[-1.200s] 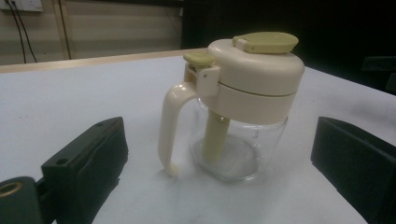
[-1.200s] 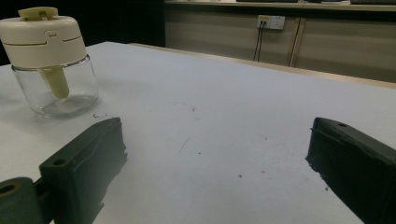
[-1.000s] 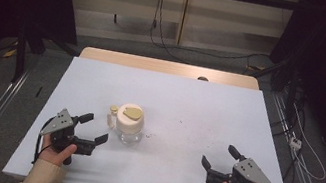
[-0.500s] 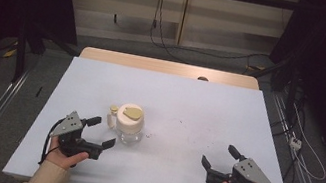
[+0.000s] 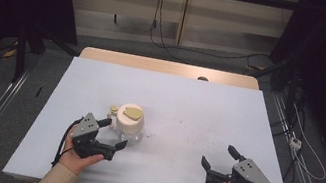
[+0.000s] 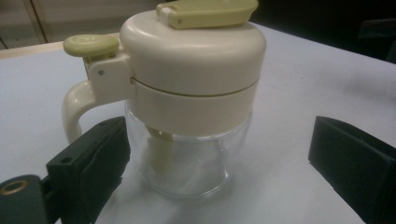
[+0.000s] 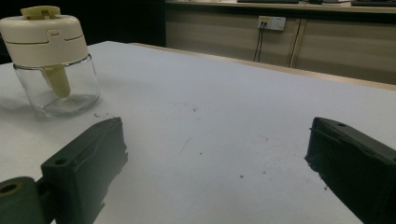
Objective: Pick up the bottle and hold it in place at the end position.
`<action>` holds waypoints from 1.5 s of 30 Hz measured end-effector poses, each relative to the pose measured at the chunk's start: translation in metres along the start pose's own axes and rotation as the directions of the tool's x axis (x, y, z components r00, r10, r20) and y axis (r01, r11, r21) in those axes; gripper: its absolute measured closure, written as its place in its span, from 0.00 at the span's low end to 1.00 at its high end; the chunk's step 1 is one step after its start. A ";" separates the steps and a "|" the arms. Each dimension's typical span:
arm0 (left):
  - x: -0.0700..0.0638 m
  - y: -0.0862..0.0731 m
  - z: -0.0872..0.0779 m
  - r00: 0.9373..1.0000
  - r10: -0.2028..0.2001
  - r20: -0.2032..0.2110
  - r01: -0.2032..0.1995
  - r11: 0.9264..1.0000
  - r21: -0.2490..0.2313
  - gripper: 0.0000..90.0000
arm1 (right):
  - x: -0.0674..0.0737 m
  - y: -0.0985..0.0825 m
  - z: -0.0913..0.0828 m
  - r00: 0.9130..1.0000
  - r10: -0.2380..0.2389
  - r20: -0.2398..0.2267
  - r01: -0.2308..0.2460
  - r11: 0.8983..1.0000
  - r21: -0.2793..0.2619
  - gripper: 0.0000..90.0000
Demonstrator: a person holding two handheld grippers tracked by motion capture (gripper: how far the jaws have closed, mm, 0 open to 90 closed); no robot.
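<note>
Two released grippers are yours on the pale table [image 5: 199, 103]: your left gripper [image 5: 113, 133] straddles the jar [image 5: 128, 124] without touching it, your right gripper [image 5: 220, 158] sits well apart from the jar, with cables [image 5: 169, 47] on the floor beyond.

jar [image 6: 191, 140] lid top cut off | left gripper [image 6: 219, 158] jaw tips cropped

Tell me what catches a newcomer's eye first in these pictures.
First the small glass jar with its cream lid, standing alone left of the middle of the pale table. Next the left gripper, open, its jaws either side of the jar's glass body without touching it. The right gripper sits open near the table's front right.
</note>
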State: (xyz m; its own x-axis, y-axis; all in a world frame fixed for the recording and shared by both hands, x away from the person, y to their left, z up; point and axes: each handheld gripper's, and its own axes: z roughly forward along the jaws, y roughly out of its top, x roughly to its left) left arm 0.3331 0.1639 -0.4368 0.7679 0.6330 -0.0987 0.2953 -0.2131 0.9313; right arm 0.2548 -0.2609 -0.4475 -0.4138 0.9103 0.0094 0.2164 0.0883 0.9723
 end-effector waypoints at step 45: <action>-0.011 0.003 0.065 0.967 -0.082 -0.241 0.063 0.994 -0.086 0.04 | -0.003 -0.001 -0.001 1.000 0.024 -0.001 -0.024 1.000 0.001 0.05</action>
State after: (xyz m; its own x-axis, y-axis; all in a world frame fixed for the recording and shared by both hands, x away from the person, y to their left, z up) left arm 0.3628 0.1079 -0.4562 0.5812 0.8090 -0.0873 0.2930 -0.1080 0.9500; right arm 0.2550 -0.2637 -0.4487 -0.4095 0.9117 0.0332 0.2271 0.0666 0.9716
